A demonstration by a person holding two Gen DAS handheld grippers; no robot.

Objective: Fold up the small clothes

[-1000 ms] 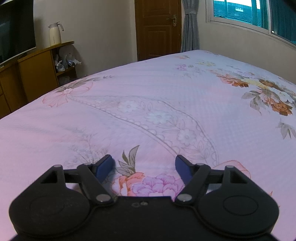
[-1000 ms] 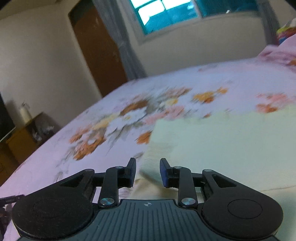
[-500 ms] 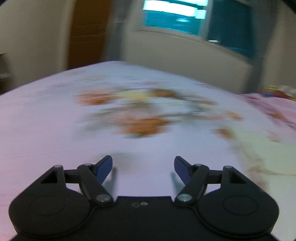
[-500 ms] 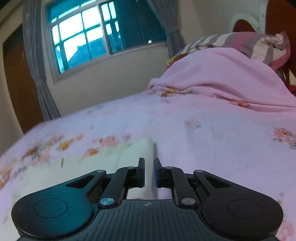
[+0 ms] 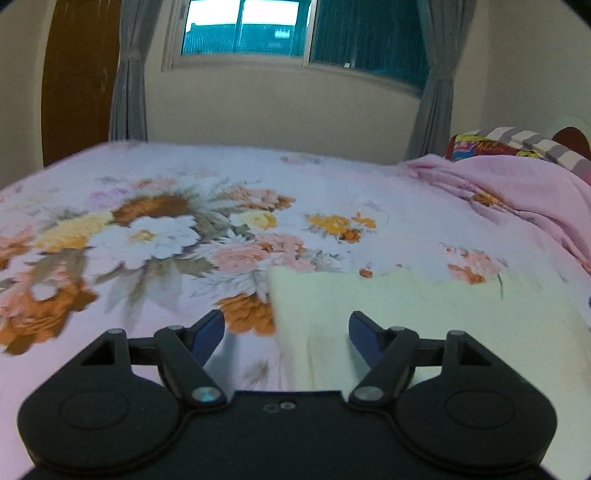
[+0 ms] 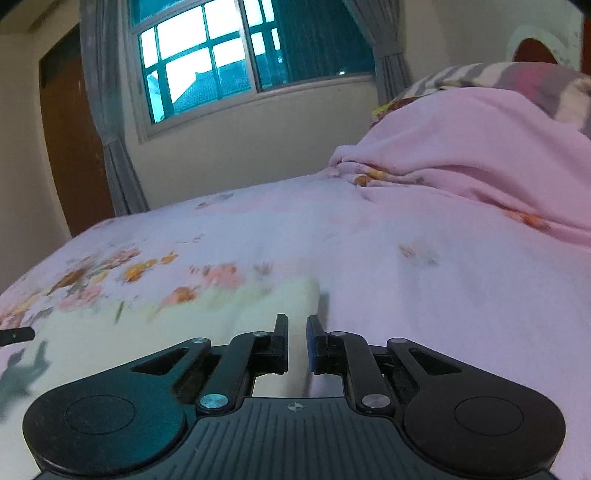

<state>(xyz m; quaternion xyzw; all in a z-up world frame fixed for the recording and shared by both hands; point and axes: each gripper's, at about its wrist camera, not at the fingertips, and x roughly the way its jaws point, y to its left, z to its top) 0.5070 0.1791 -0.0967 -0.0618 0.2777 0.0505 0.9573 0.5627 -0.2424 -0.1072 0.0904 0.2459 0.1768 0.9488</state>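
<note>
- The cloth [image 5: 424, 306], a pale yellow piece, lies flat on the bed [image 5: 332, 177], toward the pillow end, with its left edge on the flower print; in the right wrist view the same cloth [image 6: 207, 332] shows its far right corner just ahead of the tool
- The right tool [image 6: 297, 341] has just narrowed; its jaws stand almost together with only a slim gap, right at that corner of the cloth; a second ago they were wider and farther along the cloth's near edge; whether a fold of cloth is pinched between the pads I cannot tell, since the view is blurred there
- The left tool [image 5: 286, 332] is wide and holds nothing; a second ago it faced bare bed toward the door, now the cloth's left edge runs between its jaws, the right finger over the cloth, the left over the sheet
- My reading: both tools have come to opposite ends of the cloth, so the fold is about to begin; the left one has yet to close on its corner
- Beyond, a pink blanket [image 6: 480, 155] is heaped by the pillows [image 5: 517, 142]; a window [image 5: 295, 29] with grey curtains [image 5: 127, 70] is behind
</note>
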